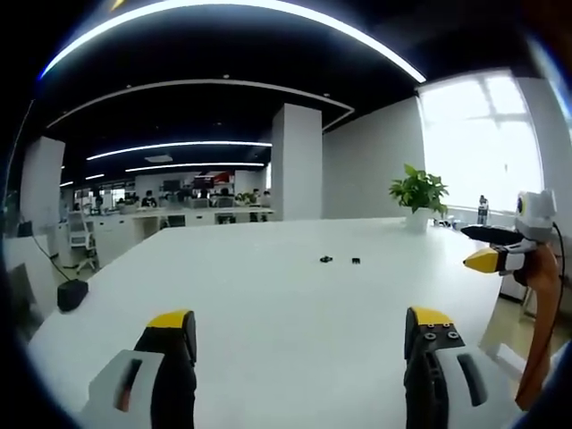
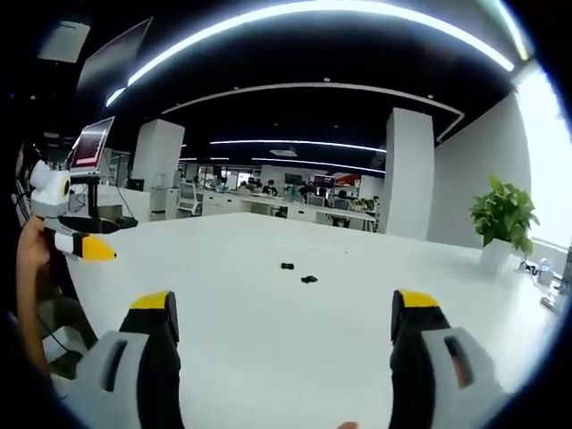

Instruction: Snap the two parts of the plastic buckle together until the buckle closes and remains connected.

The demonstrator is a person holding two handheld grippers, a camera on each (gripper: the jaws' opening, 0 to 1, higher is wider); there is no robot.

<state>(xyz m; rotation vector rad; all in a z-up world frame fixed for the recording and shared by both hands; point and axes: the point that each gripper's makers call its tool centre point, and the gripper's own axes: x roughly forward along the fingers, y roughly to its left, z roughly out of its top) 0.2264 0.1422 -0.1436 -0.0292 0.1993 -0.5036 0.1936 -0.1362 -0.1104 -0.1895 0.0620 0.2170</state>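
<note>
White bench (image 1: 268,295) fills the lower half of the left gripper view, running back toward an open-plan office with white columns and curved ceiling light strips; in the right gripper view the same surface occupies the centre and lower frame. Potted plant (image 1: 417,195) stands at the far right edge of the bench in the left gripper view, in front of a bright window; it appears at the right of the right gripper view, also on the bench's far edge.

Left gripper (image 1: 304,326): two yellow-tipped black jaws rise from the bottom of its own view, set wide apart with nothing between them, over bare bench. It also enters the left edge of the right gripper view, held by a hand. Right gripper (image 2: 283,308): its jaws likewise stand wide apart and empty at the bottom of its own view; it enters the right edge of the left gripper view, yellow tip pointing inward.

Two buckle parts (image 1: 340,260): small dark pieces lying on the bench, near each other but apart, just right of centre in the left gripper view. In the right gripper view they sit at frame centre, well beyond both grippers and untouched.
</note>
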